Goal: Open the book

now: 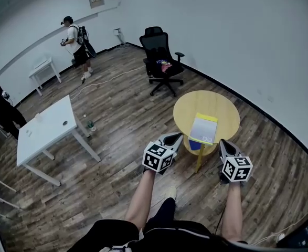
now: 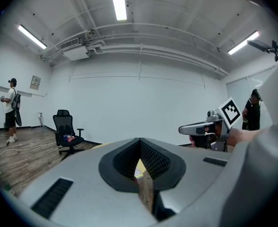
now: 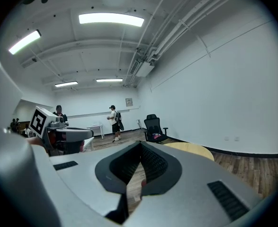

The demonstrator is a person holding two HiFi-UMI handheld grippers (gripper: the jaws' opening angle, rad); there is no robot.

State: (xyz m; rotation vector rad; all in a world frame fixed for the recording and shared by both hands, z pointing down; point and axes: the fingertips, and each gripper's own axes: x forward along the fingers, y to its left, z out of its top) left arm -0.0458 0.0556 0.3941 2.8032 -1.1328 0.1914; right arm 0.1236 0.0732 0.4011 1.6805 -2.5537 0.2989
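Head view: your book [image 1: 203, 128] lies closed on the round table [image 1: 181, 109]. The left gripper [image 1: 173, 139] and right gripper [image 1: 224, 147] hang just short of it, flanking it, likely for a two-sided approach. Left gripper view: jaws clenched, empty. Right gripper view: clenched too, nothing held, table ahead.

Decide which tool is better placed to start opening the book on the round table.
Left, narrowly. Both tools are shut and close to the closed book. The left tool points straight at it, while the right tool points at floor beside the table.
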